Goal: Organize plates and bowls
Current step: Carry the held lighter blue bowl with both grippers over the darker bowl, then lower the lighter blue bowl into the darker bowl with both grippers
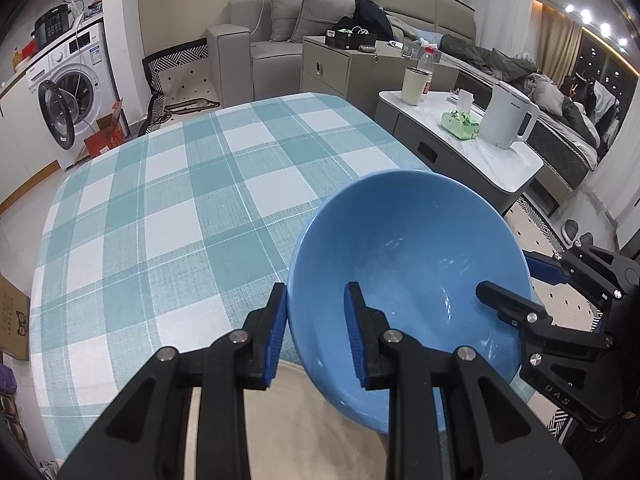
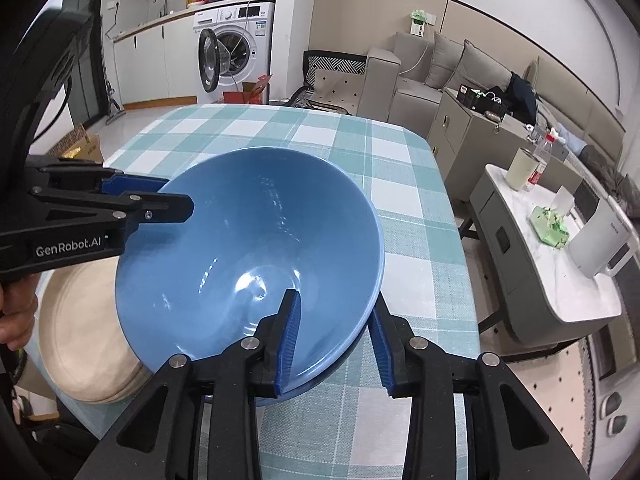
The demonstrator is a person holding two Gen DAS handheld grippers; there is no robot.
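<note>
A blue bowl (image 1: 408, 248) (image 2: 248, 248) hangs tilted over the near edge of the table with the teal checked cloth (image 1: 180, 200) (image 2: 404, 200). My left gripper (image 1: 316, 332) (image 2: 168, 194) is shut on the bowl's rim, one pad inside and one outside. On the opposite side, my right gripper (image 2: 334, 336) (image 1: 508, 276) straddles the rim with its jaws apart; the outer pad stands clear of the wall. Beige plates (image 2: 80, 320) (image 1: 304, 432) lie stacked under and beside the bowl at the table's near corner.
A low marble-topped side table (image 1: 516, 168) (image 2: 576, 300) to the right of the table carries a white kettle (image 1: 508, 116), a green tissue pack, a cup and a bottle. Sofa and cabinet stand behind, a washing machine (image 2: 236, 48) at the back. A hand (image 2: 16, 320) holds the left gripper.
</note>
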